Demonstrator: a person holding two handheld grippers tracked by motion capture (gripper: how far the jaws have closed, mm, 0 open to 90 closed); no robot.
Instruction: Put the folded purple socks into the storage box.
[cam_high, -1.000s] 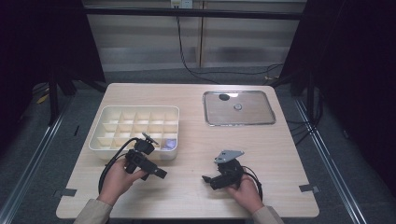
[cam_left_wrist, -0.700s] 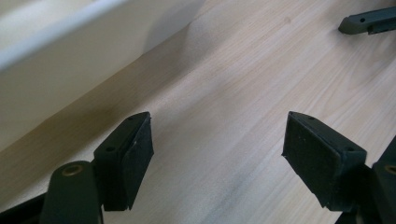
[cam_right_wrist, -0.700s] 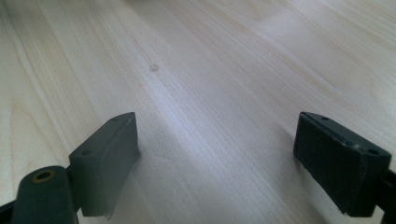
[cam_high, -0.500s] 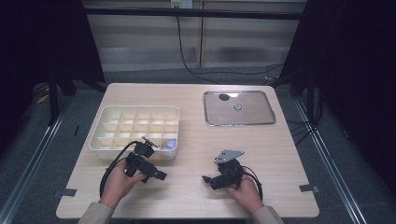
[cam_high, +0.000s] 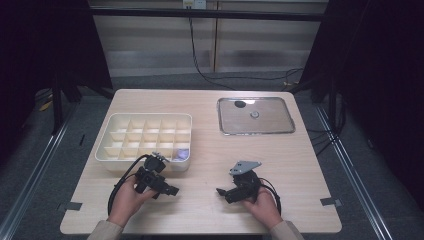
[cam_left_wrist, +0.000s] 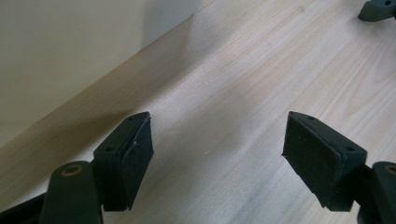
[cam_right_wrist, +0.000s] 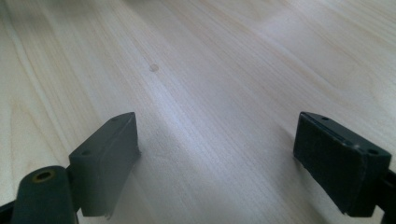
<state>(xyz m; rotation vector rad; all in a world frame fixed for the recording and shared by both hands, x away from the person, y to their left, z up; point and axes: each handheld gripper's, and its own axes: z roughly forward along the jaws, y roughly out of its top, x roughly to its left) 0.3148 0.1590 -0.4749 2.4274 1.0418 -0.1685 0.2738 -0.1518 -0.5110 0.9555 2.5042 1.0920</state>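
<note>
Left tongs (cam_high: 172, 190) have slid back from the tray (cam_high: 145, 141); both tongs gape empty, and their cable could snag its rim

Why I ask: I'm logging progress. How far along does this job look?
Early, probably. Done: one purple item lies in a front compartment of the divided box. In hand: nothing; the left claw and right claw are open and empty above the table. Likely left: a dark piece and a grey piece on the metal tray.
</note>
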